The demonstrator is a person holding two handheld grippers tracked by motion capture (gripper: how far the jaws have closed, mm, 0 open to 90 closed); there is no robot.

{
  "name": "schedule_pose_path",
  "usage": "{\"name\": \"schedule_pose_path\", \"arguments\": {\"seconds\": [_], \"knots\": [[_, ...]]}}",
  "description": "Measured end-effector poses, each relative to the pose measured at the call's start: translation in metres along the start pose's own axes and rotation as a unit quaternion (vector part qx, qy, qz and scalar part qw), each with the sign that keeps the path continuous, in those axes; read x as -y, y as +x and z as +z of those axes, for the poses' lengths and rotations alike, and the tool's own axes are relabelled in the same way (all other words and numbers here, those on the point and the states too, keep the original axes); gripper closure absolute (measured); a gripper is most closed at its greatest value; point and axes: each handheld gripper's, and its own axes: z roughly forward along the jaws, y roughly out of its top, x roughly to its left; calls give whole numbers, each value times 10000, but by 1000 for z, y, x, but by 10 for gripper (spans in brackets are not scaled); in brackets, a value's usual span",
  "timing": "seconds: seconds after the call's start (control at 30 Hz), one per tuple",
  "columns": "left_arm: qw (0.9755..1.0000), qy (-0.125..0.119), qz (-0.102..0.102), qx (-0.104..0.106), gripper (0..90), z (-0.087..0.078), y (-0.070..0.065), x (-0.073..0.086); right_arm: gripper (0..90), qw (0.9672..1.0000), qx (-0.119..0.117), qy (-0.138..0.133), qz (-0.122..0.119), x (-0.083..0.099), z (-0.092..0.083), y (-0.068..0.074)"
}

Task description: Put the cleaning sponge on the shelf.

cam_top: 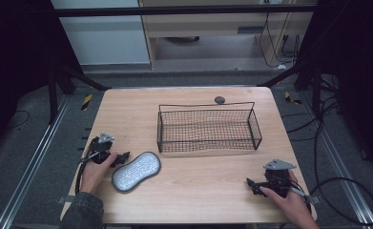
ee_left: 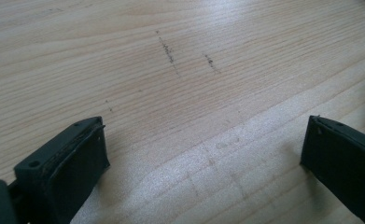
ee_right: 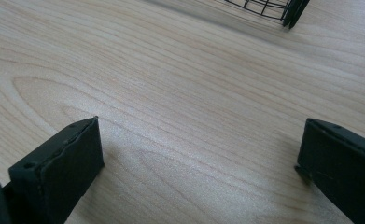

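A grey, speckled oblong pad (cam_top: 136,171) lies flat on the wooden table (cam_top: 203,191) at the front left. My left gripper (cam_top: 123,157) rests on the table just left of the pad's far end, held by a hand. In the left gripper view that gripper (ee_left: 206,135) stands open with bare wood between its jaws. My right gripper (cam_top: 250,183) rests near the front right corner, pointing left. In its own view the right gripper (ee_right: 200,135) is open over bare wood. A black wire basket (cam_top: 206,106) stands at the table's middle, with nothing seen inside it.
The basket's corner (ee_right: 273,7) shows at the top of the right gripper view, well ahead of the jaws. A small dark round thing (cam_top: 219,99) sits at the table's far edge behind the basket. Cables trail on the floor to the right.
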Motion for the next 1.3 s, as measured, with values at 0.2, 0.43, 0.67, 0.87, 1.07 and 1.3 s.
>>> {"name": "schedule_pose_path", "arguments": {"seconds": [0.2, 0.43, 0.67, 0.87, 1.07, 1.3], "knots": [[9994, -8, 293, -165, 64, -9, -6, -3, 3, 10000, 0, -1, -1, 0, 0, 0], [9992, -215, 287, -178, 39, -36, -17, -17, 4, 10000, 0, 1, 1, 0, 0, 0], [9969, -339, 709, 69, 34, -58, -36, -32, 4, 10000, 0, -1, -2, 0, 0, 0], [9940, -276, 1047, 153, 26, -65, -57, -40, 3, 10000, -5, 0, -8, 0, 0, 0], [9927, -64, 1179, 252, 23, -68, -70, -44, 3, 10000, -8, 0, -10, 0, 0, 0], [9872, 317, 1477, 512, 26, -70, -83, -47, 3, 10000, -7, 0, -10, 0, 0, 0]]}}
